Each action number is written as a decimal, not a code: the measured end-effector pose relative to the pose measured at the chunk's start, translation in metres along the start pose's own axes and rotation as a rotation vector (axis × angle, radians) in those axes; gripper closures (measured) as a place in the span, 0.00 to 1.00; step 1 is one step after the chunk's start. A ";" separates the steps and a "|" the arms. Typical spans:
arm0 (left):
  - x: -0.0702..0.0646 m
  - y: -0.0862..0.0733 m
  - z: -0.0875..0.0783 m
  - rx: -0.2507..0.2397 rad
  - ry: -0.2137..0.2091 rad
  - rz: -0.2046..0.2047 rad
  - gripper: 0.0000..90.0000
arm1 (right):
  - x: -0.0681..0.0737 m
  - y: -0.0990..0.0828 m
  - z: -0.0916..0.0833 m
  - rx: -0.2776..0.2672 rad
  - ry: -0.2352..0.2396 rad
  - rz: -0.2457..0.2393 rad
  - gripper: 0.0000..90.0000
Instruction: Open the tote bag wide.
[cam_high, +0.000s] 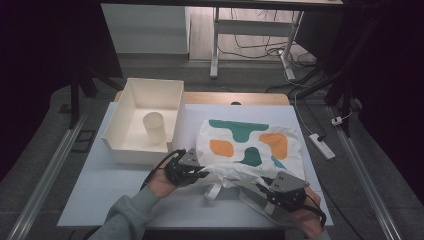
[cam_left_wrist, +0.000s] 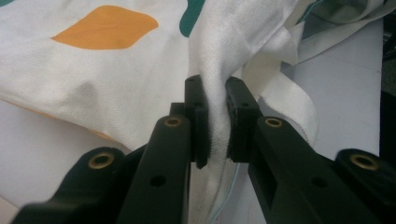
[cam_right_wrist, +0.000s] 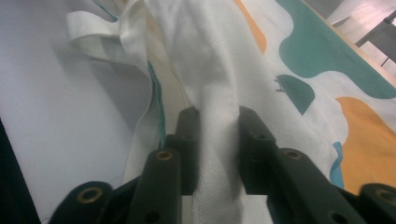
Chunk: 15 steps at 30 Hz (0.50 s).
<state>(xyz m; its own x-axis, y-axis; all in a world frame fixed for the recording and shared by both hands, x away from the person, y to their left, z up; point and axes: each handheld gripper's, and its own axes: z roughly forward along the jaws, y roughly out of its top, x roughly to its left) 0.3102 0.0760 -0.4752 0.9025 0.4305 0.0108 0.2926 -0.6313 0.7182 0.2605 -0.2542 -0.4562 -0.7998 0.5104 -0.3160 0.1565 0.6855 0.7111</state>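
Observation:
A white cloth tote bag (cam_high: 250, 145) with green and orange blotches lies on the white table (cam_high: 125, 195), its open edge and straps toward the person. My left gripper (cam_high: 202, 172) is at the bag's near left corner. In the left gripper view it (cam_left_wrist: 215, 112) is shut on a bunched fold of the bag (cam_left_wrist: 93, 70). My right gripper (cam_high: 265, 186) is at the near right part of the bag's edge. In the right gripper view its jaws (cam_right_wrist: 218, 126) pinch a ridge of the bag's cloth (cam_right_wrist: 289, 60). A loose strap (cam_right_wrist: 93, 28) lies beside it.
A cream open box (cam_high: 145, 95) stands at the back left of the table with a cream cup (cam_high: 155, 127) upright inside it. Bare table lies in front of the box and left of the bag. A power strip (cam_high: 322, 146) lies on the floor at the right.

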 end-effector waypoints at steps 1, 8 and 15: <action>0.000 0.000 0.000 -0.001 -0.001 0.001 0.90 | -0.001 0.000 0.000 -0.004 0.001 0.004 0.84; -0.001 -0.002 -0.003 -0.004 -0.001 0.002 0.90 | -0.003 0.001 -0.001 -0.028 0.016 0.025 0.89; -0.006 -0.004 -0.011 -0.014 -0.005 -0.004 0.90 | -0.004 0.004 -0.003 -0.040 0.042 0.041 0.91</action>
<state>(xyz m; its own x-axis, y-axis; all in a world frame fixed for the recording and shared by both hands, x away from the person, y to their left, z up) 0.3005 0.0831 -0.4707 0.9028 0.4301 0.0046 0.2920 -0.6208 0.7276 0.2625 -0.2548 -0.4497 -0.8170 0.5148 -0.2597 0.1672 0.6425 0.7478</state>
